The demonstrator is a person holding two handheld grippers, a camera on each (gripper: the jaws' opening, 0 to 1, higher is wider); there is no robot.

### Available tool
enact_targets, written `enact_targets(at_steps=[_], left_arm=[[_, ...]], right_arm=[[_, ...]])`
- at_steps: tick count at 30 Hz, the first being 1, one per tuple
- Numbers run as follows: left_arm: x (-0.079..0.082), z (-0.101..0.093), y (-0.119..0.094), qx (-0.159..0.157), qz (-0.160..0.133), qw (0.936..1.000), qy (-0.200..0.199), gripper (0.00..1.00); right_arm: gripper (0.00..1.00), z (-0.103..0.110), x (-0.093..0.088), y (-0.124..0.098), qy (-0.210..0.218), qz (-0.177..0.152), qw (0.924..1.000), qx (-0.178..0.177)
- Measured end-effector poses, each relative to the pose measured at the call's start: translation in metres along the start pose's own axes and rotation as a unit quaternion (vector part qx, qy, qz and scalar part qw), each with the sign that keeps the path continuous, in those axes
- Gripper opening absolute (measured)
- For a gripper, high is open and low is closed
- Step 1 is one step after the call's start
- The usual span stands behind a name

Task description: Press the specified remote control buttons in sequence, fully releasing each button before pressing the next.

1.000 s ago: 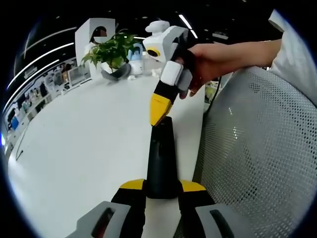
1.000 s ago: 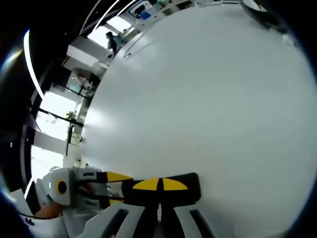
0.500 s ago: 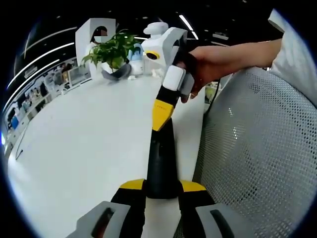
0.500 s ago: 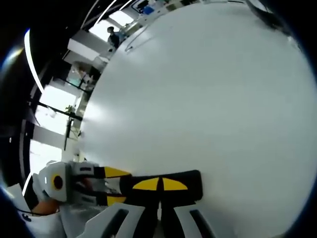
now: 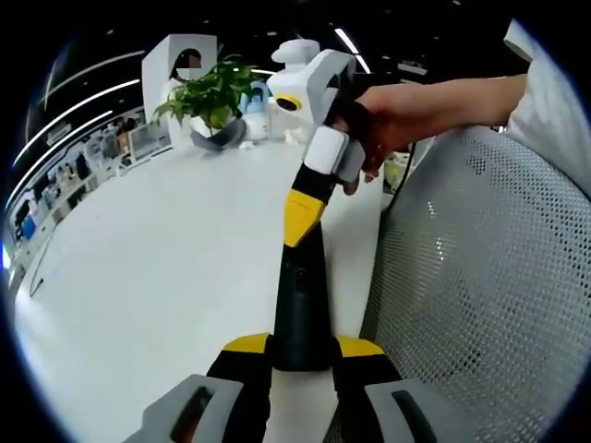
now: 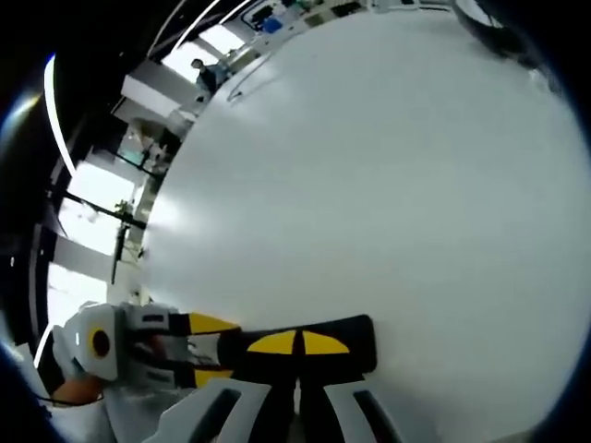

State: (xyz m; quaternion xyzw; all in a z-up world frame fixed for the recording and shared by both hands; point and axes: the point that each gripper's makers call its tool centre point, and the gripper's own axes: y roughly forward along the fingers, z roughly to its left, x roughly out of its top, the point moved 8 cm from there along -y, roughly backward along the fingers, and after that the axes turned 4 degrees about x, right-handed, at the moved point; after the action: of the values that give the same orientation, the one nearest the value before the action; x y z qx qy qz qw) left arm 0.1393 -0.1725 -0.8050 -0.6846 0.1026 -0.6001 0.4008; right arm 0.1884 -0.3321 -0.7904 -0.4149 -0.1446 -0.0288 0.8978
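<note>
Left gripper [image 5: 300, 355] clamps the near end of a long black remote control [image 5: 300, 300] over a white table [image 5: 148, 277]; right gripper's [image 5: 303, 212] yellow tips rest on its far end.

The right gripper's jaws are closed together, nothing between them. In the right gripper view the same remote [image 6: 355, 341] lies crosswise under the closed tips [image 6: 297, 343], with the left gripper [image 6: 208, 349] gripping its end. No lettering on the remote is legible. A green potted plant [image 5: 208, 97] stands far back; a white perforated chair back [image 5: 480, 286] is beside the table.

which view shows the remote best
The left gripper view: the black remote runs lengthwise up the picture, clamped at its near end by the left gripper, with the right gripper tip on its far end. The right gripper view shows the remote crosswise, partly hidden behind closed yellow tips.
</note>
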Motion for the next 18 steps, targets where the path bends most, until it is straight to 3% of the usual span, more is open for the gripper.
enact_targets(at_steps=[5, 10, 12, 14, 18], left_arm=[[0.000, 0.000, 0.000, 0.002, 0.001, 1.0000, 0.000, 0.25], [0.000, 0.000, 0.001, 0.002, 0.002, 1.0000, -0.001, 0.25], [0.000, 0.000, 0.001, 0.002, 0.002, 1.0000, -0.001, 0.25], [0.000, 0.000, 0.000, 0.003, 0.001, 1.0000, -0.001, 0.25], [0.000, 0.000, 0.001, 0.002, 0.001, 1.0000, 0.000, 0.25]], right_arm=[[0.00, 0.004, 0.008, 0.003, -0.006, 0.051, 0.9983, -0.029], [0.00, 0.004, 0.012, 0.004, 0.008, 0.072, 0.9967, -0.038], [0.00, 0.004, 0.009, 0.002, 0.011, 0.065, 0.9973, -0.033], [0.00, 0.002, 0.006, 0.001, 0.009, 0.033, 0.9993, -0.017], [0.00, 0.001, -0.001, -0.002, 0.003, -0.001, 1.0000, -0.002]])
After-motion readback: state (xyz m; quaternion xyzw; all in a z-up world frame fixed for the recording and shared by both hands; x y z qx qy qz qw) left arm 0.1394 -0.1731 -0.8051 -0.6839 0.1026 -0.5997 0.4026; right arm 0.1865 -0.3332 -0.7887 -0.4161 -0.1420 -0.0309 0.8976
